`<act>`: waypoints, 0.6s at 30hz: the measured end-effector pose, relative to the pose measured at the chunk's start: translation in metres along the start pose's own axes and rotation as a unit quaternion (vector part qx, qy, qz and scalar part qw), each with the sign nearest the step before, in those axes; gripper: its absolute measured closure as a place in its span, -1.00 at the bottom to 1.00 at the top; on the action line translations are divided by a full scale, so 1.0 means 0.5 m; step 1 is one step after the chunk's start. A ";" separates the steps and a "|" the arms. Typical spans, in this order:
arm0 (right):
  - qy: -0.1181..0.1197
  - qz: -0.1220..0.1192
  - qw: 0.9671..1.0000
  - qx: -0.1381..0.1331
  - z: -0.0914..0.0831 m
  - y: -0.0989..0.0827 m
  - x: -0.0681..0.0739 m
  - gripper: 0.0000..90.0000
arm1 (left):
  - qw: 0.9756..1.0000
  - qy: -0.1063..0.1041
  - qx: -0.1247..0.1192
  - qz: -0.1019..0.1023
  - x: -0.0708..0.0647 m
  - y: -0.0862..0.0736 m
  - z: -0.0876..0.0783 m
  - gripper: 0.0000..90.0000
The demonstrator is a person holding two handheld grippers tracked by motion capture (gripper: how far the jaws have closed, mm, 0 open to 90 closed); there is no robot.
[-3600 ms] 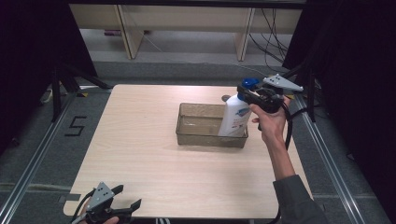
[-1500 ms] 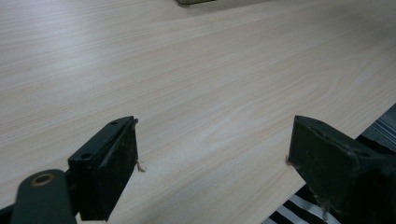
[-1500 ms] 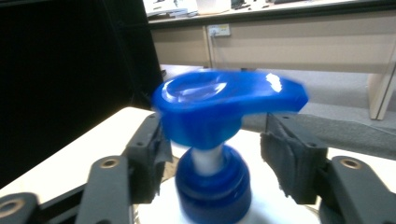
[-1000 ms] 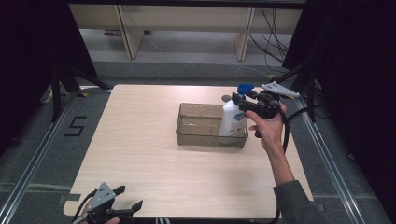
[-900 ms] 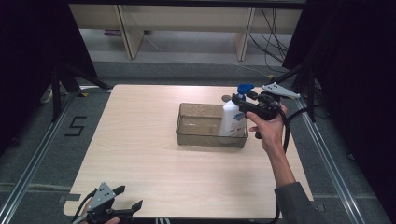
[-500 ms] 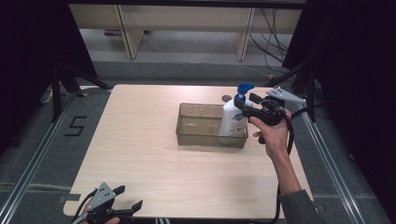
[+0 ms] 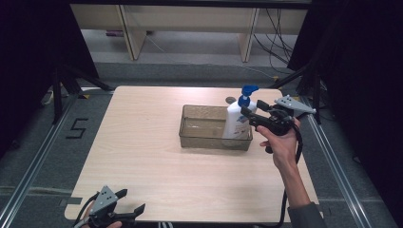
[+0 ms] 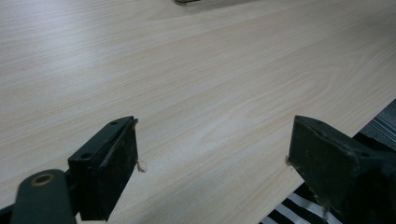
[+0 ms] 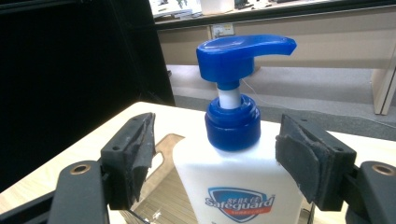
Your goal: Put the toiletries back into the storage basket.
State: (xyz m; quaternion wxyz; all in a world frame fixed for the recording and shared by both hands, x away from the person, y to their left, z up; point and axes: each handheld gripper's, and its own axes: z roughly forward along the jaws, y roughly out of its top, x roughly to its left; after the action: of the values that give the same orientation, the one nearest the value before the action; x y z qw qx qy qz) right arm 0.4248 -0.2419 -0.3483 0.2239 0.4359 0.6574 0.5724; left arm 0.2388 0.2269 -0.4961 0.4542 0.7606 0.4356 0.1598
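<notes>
A white soap bottle (image 7: 236,122) with a blue pump (image 7: 247,90) stands upright in the right end of a clear brownish tray (image 7: 204,141) on the table. My right gripper (image 7: 253,112) hovers just right of the bottle at neck height. In the right gripper view the bottle (image 9: 238,186) rises between the spread jaws of the right gripper (image 9: 217,156), which touch nothing, and the tray (image 9: 161,193) lies below. My left gripper (image 7: 129,203) rests open at the table's near left corner. In the left gripper view, bare wood lies between the fingertips of the left gripper (image 8: 212,154).
The light wood table (image 7: 142,142) has open room left of and in front of the tray. A small dark round mark (image 7: 230,99) sits behind the tray. Wooden shelving and cables stand beyond the far edge. Metal rails run along both sides on the floor.
The right gripper lowered the bottle into the tray, opened its jaws and drew back slightly to the right. The left gripper stayed put.
</notes>
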 end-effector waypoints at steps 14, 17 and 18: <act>-0.010 -0.013 1.000 -0.009 -0.025 -0.015 0.011 -0.39 | 1.000 0.000 -0.001 -0.002 0.000 -0.001 0.001 -0.66; -0.011 -0.021 1.000 -0.002 -0.030 -0.020 0.017 -0.38 | 1.000 0.002 -0.001 -0.004 0.000 -0.001 0.001 -0.67; -0.010 -0.018 1.000 -0.002 -0.031 -0.022 0.019 -0.38 | 1.000 0.002 -0.001 -0.003 0.000 -0.001 0.001 -0.66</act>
State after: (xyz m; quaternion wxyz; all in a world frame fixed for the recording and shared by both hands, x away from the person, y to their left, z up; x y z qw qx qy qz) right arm 0.4041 -0.2424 -0.3527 0.2414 0.4290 0.6621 0.5650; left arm 0.2390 0.2269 -0.4966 0.4545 0.7584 0.4389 0.1601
